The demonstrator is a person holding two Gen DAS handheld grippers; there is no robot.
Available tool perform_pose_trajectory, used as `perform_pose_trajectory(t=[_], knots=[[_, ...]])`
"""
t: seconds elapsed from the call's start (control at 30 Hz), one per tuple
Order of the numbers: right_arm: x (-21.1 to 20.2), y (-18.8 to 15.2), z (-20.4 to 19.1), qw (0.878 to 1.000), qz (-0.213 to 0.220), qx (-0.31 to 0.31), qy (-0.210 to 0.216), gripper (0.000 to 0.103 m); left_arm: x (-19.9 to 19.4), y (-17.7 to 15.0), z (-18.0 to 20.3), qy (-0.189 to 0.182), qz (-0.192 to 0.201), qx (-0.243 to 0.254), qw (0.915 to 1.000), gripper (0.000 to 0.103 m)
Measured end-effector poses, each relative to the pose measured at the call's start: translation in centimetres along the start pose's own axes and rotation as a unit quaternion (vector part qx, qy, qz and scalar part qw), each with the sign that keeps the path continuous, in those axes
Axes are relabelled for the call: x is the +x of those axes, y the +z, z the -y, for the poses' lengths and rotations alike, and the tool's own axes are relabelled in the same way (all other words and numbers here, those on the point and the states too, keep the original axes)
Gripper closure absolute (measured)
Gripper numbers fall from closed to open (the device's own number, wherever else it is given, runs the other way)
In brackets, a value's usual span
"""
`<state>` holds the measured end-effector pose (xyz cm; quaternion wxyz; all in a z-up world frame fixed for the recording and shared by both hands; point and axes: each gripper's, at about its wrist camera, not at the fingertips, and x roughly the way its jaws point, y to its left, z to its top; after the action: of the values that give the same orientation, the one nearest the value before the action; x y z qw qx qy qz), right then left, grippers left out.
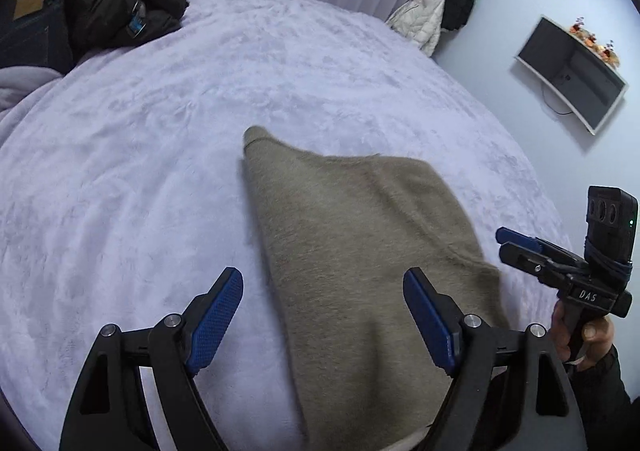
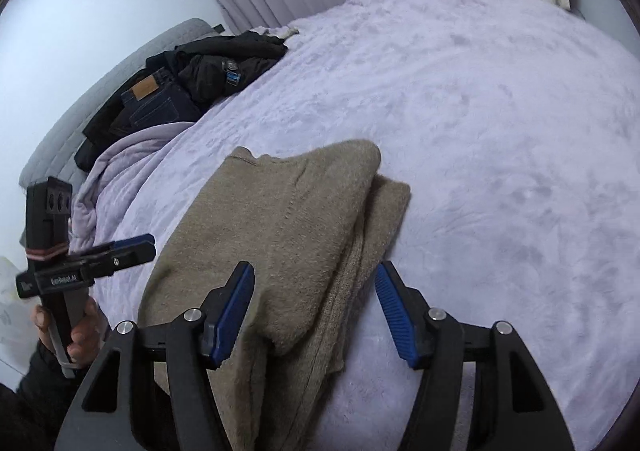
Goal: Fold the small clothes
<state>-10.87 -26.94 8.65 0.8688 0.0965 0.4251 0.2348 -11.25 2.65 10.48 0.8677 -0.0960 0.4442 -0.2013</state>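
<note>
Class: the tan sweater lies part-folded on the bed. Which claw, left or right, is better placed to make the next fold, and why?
Probably right. The right claw is open over the sweater and its loose layered edge; the left claw, also open, straddles its smooth side.

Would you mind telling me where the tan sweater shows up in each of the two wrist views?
Left wrist: the sweater fills the centre and lower middle, passing under the right finger of the open left hand-held gripper.
Right wrist: the sweater lies centre-left, folded over itself, running down between the fingers of the open right hand-held gripper.
Shared landmark: the dark clothes pile on the bed.
</note>
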Motion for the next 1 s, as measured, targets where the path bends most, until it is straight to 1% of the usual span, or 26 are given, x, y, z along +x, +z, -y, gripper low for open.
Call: perform_pose_trajectory(t=[0.07, 0.13, 0.2, 0.23, 0.3, 0.33, 0.37, 0.43, 0.53, 0.6, 0.67, 0.7, 0.73, 0.77, 0.8, 0.83, 0.9, 0.93, 0.97, 1.0], knots=[[-1.7, -0.1, -2.5, 0.998, 0.018, -0.063, 0.006, 0.036, -0.5, -0.1, 2.2, -0.033, 0.008, 0.040, 0.9986, 0.020], [-2.3, -0.7, -5.1, 0.991, 0.017, -0.131, 0.021, 0.036, 0.3, -0.3, 4.4, -0.041, 0.007, 0.087, 0.9954, 0.020], [-1.9, -1.8, -7.1, 0.982, 0.003, -0.187, 0.030, 0.036, 1.7, -0.8, 5.9, -0.038, -0.012, 0.120, 0.9920, 0.020], [-1.4, -2.5, -7.8, 0.977, -0.007, -0.212, 0.025, 0.036, 2.6, -1.2, 6.3, -0.034, -0.024, 0.132, 0.9903, 0.020], [0.2, -3.8, -8.6, 0.969, -0.032, -0.245, 0.009, 0.036, 4.7, -1.8, 6.1, 0.000, -0.051, 0.135, 0.9896, 0.020], [0.8, -4.4, -8.6, 0.967, -0.041, -0.252, 0.003, 0.036, 5.8, -2.2, 5.5, 0.006, -0.064, 0.130, 0.9894, 0.020], [1.6, -5.0, -8.3, 0.965, -0.052, -0.255, -0.006, 0.036, 6.2, -2.5, 5.0, 0.004, -0.066, 0.128, 0.9896, 0.020], [2.8, -6.0, -7.4, 0.965, -0.071, -0.253, -0.006, 0.036, 6.2, -3.1, 4.6, -0.006, -0.055, 0.132, 0.9897, 0.020], [2.8, -6.9, -6.6, 0.965, -0.056, -0.255, 0.003, 0.035, 6.1, -3.4, 5.1, 0.005, -0.054, 0.144, 0.9881, 0.020], [2.7, -6.9, -6.6, 0.963, -0.058, -0.263, 0.005, 0.034, 5.7, -2.4, 5.4, 0.005, -0.064, 0.136, 0.9887, 0.020], [2.3, -6.1, -6.8, 0.962, -0.067, -0.266, 0.016, 0.034, 4.9, -1.1, 5.4, -0.001, -0.052, 0.124, 0.9909, 0.020], [1.9, -5.7, -6.8, 0.962, -0.068, -0.265, 0.026, 0.034, 4.5, -0.3, 5.3, -0.001, -0.040, 0.121, 0.9919, 0.017], [1.4, -4.9, -6.8, 0.961, -0.065, -0.264, 0.039, 0.034, 4.4, 0.5, 5.0, 0.002, -0.032, 0.117, 0.9926, 0.000], [1.0, -4.1, -6.6, 0.961, -0.058, -0.267, 0.050, 0.034, 4.5, 1.3, 4.6, 0.009, -0.022, 0.110, 0.9936, 0.000], [0.7, -3.3, -6.5, 0.959, -0.050, -0.272, 0.055, 0.033, 4.9, 1.9, 4.2, 0.010, -0.020, 0.105, 0.9943, 0.000], [0.6, -2.5, -6.3, 0.958, -0.044, -0.278, 0.060, 0.031, 5.8, 2.6, 3.6, 0.006, -0.030, 0.097, 0.9949, 0.000], [1.2, -0.9, -5.9, 0.954, -0.048, -0.280, 0.091, 0.028, 7.5, 3.6, 2.6, -0.008, -0.052, 0.074, 0.9958, 0.000], [2.0, -0.1, -5.4, 0.953, -0.058, -0.274, 0.113, 0.028, 8.4, 3.8, 2.1, -0.014, -0.064, 0.067, 0.9956, 0.000], [2.9, 0.5, -5.1, 0.953, -0.068, -0.267, 0.126, 0.028, 9.3, 3.8, 1.8, -0.017, -0.078, 0.065, 0.9947, 0.000], [3.9, 0.9, -4.7, 0.953, -0.079, -0.261, 0.129, 0.028, 10.4, 3.7, 1.5, -0.009, -0.092, 0.066, 0.9936, 0.000]])
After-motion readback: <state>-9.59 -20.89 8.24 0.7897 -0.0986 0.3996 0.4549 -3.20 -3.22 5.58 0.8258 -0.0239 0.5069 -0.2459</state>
